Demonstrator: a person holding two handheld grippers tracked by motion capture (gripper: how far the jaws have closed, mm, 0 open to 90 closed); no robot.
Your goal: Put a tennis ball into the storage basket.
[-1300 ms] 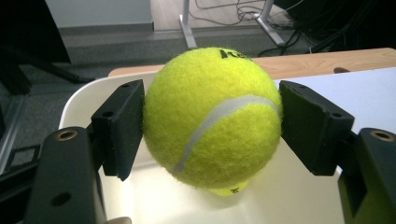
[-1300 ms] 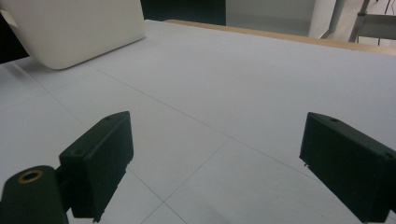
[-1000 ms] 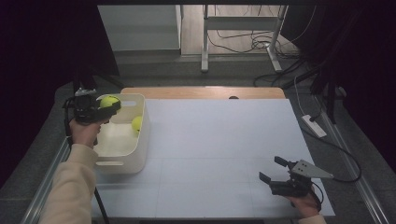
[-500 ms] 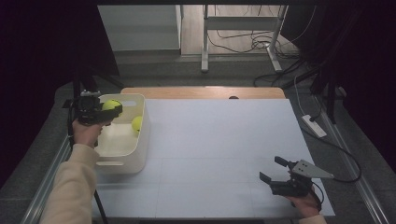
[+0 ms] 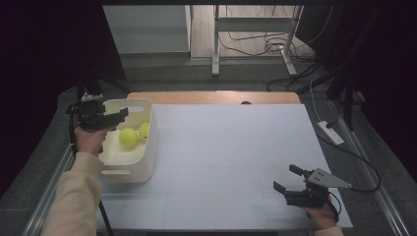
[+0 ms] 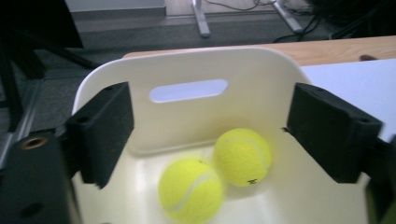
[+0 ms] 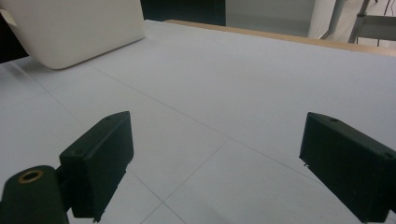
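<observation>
High view: left gripper hangs over the near-left part of the white bin, jaws apart, nothing between them; jaws have just been opening; two tennis balls lie inside the bin, touching, below the jaws; right gripper rests on the white table sheet, well apart from the bin, on its far right and nearer the person, jaws spread and empty
Left gripper view: pads stand wide, clear of both balls on the bin floor; nearer ball slightly blurred; bin's handle slot beyond them
Right gripper view: jaws wide over bare sheet; bin corner at upper left
</observation>
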